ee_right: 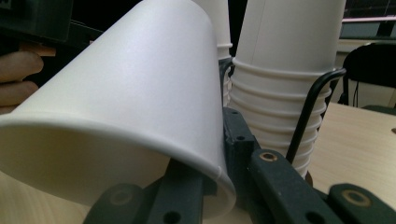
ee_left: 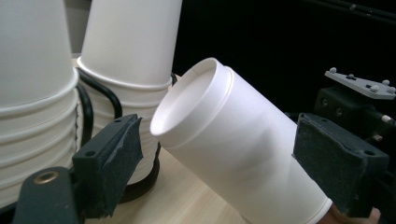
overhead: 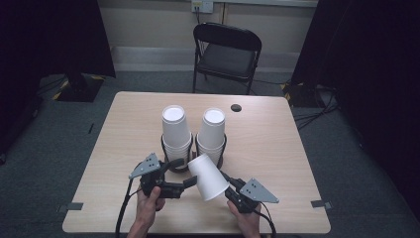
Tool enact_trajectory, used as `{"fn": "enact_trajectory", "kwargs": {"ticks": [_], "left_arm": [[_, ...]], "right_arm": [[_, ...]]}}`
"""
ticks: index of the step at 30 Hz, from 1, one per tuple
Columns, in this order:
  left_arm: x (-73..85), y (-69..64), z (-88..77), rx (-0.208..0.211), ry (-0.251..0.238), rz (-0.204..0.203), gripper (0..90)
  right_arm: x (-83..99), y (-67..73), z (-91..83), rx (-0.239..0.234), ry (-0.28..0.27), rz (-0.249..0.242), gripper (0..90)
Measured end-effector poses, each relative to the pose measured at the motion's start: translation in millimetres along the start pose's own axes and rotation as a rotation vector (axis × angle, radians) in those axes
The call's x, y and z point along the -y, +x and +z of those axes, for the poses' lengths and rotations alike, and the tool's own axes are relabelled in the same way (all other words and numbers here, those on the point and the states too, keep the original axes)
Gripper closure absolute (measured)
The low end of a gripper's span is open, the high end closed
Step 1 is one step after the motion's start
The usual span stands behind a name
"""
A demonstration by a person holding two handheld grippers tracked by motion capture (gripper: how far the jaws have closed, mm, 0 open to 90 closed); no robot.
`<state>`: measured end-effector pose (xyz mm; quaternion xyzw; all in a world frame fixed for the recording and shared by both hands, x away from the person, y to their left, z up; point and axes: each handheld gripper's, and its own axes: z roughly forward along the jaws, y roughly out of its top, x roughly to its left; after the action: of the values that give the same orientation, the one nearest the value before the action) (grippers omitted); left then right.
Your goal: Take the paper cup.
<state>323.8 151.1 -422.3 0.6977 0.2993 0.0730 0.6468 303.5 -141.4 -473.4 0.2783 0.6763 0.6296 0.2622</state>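
Here, at lower centre of the high view:
Paper cup (overhead: 208, 176): tilted, base up-left, lifted above the table (overhead: 277, 148) for handover.
Right gripper (overhead: 231, 191): jaws clamped on the cup's rim wall, one inside.
Left gripper (overhead: 190, 181): half open, pads (ee_left: 112, 154) flanking the cup, not pressing.
Cup stacks (overhead: 177, 130): upside-down in black wire holders (overhead: 171, 166), just behind.

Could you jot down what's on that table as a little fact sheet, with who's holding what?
table: light wood table
stacks: two stacks of white paper cups, upside down, each in a black wire holder; left stack, right stack
loose cup: one white cup, tilted, base toward the stacks
right gripper: shut on the loose cup's rim wall, one jaw inside the cup
left gripper: jaws either side of the cup's base, not pressing it
background: black folding chair behind the table
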Motion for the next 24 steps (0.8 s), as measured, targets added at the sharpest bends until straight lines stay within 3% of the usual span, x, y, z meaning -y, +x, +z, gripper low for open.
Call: {"fn": "enact_trajectory", "kwargs": {"ticks": [1,4,6,9,17,24], "left_arm": [[0.9,2.1,-3.4,-0.028,0.005,0.018,15.2],[3.8,4.6,-8.6,-0.049,0.019,0.066,15.4],[4.9,5.3,-9.6,-0.055,0.025,0.076,15.4],[9.7,7.9,-13.7,-0.077,0.033,0.11,15.4],[17.3,4.7,-13.4,-0.122,0.078,0.21,15.3],[24.9,0.1,-8.3,-0.119,0.114,0.267,15.8]], "right_arm": [[-0.5,-0.1,-0.3,-0.001,0.034,0.011,85.9],[-2.0,-1.3,0.5,-0.005,0.082,0.015,85.9],[-2.8,-1.7,0.7,-0.011,0.092,0.013,85.9],[-5.9,-2.7,0.8,-0.057,0.139,0.034,85.9],[-11.4,-3.4,6.3,-0.065,0.244,0.026,86.1],[-17.6,-8.0,3.9,-0.081,0.304,0.022,86.0]]}}
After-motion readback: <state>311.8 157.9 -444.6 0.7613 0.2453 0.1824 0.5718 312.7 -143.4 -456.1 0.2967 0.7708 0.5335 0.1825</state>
